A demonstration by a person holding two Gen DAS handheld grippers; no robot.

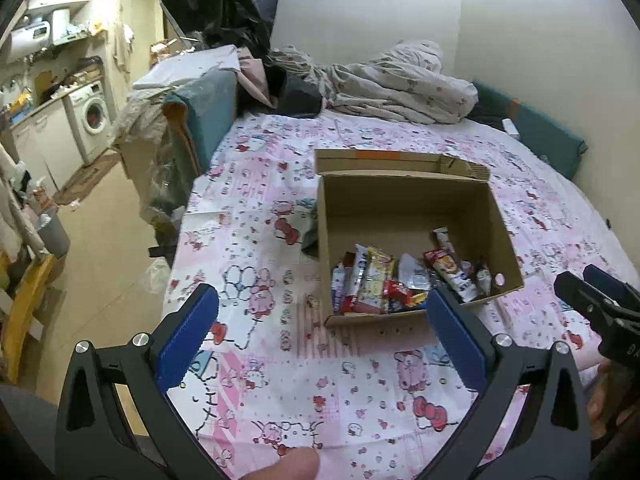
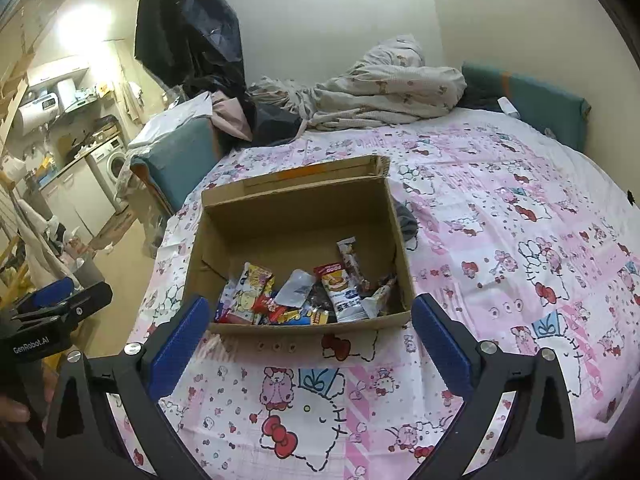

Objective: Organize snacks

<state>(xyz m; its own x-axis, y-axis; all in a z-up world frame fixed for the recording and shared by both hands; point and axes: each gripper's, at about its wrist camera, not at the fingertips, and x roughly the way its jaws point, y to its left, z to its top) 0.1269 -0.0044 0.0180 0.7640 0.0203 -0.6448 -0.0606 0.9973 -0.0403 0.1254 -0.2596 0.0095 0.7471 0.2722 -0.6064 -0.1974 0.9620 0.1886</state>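
On the bed, at twelve o'clock from both spread, empty grippers (image 1: 322,334) (image 2: 310,342), the box (image 2: 296,216) holds all visible snacks (image 2: 304,296); little seems left.

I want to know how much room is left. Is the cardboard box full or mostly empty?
Partly filled. The cardboard box stands open on the bed, with snack packets piled only along its near side; the far half of its floor is bare.
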